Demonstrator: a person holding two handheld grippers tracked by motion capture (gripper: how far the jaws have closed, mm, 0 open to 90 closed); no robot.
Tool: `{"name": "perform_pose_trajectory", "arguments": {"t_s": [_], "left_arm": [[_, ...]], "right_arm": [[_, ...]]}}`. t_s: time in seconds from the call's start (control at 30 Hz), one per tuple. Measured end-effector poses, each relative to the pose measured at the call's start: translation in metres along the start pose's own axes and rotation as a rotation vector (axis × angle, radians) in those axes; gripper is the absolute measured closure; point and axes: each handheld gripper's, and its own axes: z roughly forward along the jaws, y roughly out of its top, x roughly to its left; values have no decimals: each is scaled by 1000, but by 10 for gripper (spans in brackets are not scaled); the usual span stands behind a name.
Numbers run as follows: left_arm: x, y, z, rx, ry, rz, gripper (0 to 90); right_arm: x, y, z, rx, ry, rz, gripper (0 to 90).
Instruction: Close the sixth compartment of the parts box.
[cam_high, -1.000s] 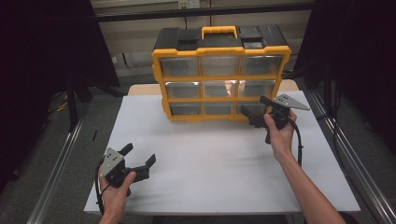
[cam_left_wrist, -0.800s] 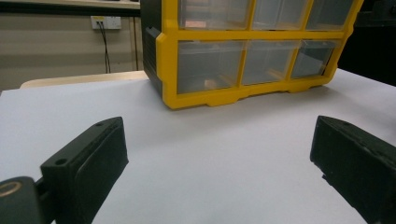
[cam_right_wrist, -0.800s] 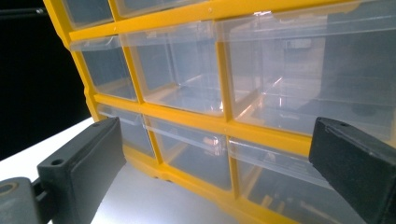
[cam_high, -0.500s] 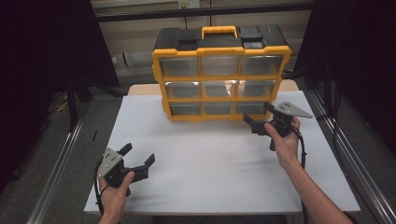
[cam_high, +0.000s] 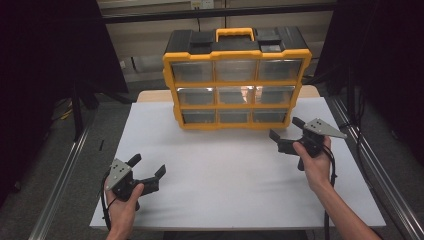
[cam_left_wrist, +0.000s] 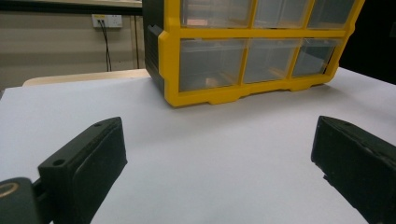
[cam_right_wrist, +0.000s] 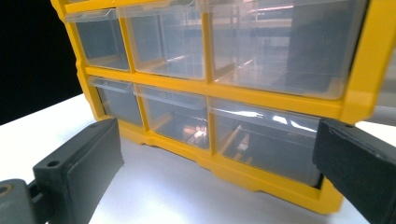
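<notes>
**Drawer cabinet, right gripper near its lower right corner**

Cabinet: yellow frame, black top with yellow handle, nine clear drawers in three rows. Stands upright at the far edge of the worktop, centred, front facing the person. All drawers look shut.

Right gripper: jaws spread wide, holding nothing; just in front of the cabinet's bottom right corner, not touching. Its own view looks at the bottom right drawer.

Left gripper: jaws released, empty; near the near left corner of the worktop, well apart from the cabinet.

Step in hand, as judged: reaching for a bottom-row drawer. Line the jaws up square to the drawer's top lip, close on the lip alone, pull straight toward the near edge. The cabinet may slide; the left gripper could steady the frame.

Room: broad bare worktop between cabinet and near edge, ample for a drawer to come out. Right edge lies close beside the right hand; dark frames flank both sides.
</notes>
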Motion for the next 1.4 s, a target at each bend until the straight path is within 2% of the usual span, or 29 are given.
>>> {"name": "perform_pose_trajectory", "arguments": {"t_s": [0.07,0.1,0.2,0.23,0.47,0.5,0.63,1.03,1.2,1.27,1.37,1.4], "left_arm": [[-1,0,0,-8,2,-9,34],[0,0,-1,-1,4,1,34],[0,-1,-1,-2,-1,-5,34],[1,0,-2,1,8,7,34],[1,0,-3,2,5,0,39],[1,0,-3,4,3,6,38],[0,0,-4,2,18,8,38],[-1,0,-7,1,7,10,38],[-2,0,-7,-11,-4,2,36],[-2,0,-8,-6,6,11,36],[-3,0,-9,-18,11,-3,36],[-2,0,-11,-9,6,13,36]], "right_arm": [[-1,-1,-6,2,-9,-1,10],[-1,-1,-9,0,-10,1,10],[-3,-2,-16,-8,-20,5,10],[-4,-3,-18,-5,-23,3,11],[-7,-6,-34,-10,-39,15,14],[-7,-7,-40,-23,-43,23,16],[-8,-10,-51,-19,-54,30,19],[-16,-21,-87,-29,-97,43,19],[-17,-24,-98,-26,-109,41,19],[-17,-25,-102,-27,-118,39,19],[-18,-30,-108,-16,-133,35,20],[-18,-31,-110,-8,-135,34,20]]}}
